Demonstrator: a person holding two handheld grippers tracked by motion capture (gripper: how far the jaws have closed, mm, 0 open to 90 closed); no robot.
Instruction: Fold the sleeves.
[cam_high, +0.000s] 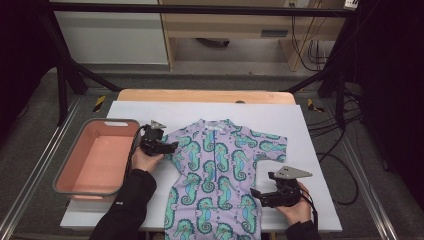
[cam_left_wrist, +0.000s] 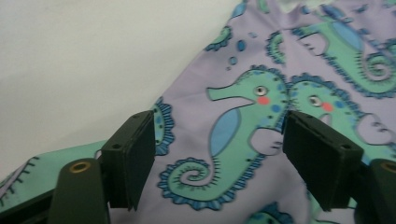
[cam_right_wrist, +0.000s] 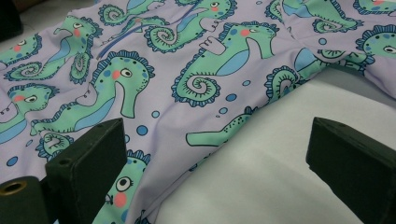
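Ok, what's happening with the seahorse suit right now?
Left gripper open at suit's sleeve. Right gripper open at its lower side edge. Seahorse swimsuit flat on white sheet, ungripped. Pink tub alongside; nothing blocking.

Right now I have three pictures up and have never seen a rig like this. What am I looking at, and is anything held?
There is no robot arm. A person holds hand-held tongs in each hand. The high view looks down on the table: the left tongs sit at the left sleeve of a seahorse-print swimsuit lying flat on a white sheet. The right tongs sit at its right edge, lower down. A pink tub stands at the left. The other two pictures come from cameras riding on each pair of tongs, looking along their black jaws. Both pairs stand open over the fabric, and nothing is held.
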